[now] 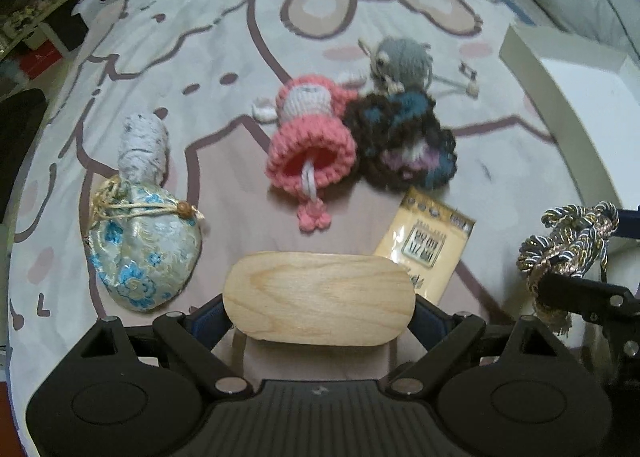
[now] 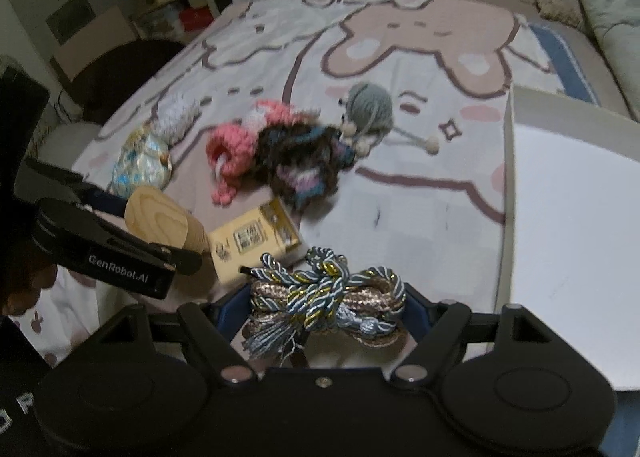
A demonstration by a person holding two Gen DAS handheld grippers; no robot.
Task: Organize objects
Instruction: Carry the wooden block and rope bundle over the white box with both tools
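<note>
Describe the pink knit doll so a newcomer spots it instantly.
On the cartoon-print bedsheet, find the cluster of small knit toys left of the white box. The pink knit doll lies in the middle, touching a dark blue-brown knit piece. It alone is pink, with a flared skirt.

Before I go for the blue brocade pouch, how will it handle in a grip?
The brocade pouch looks soft and stuffed, so it will probably squash between the pads. Its satin sheen suggests it may slip. The drawstring neck seems the firmer hold.
</note>
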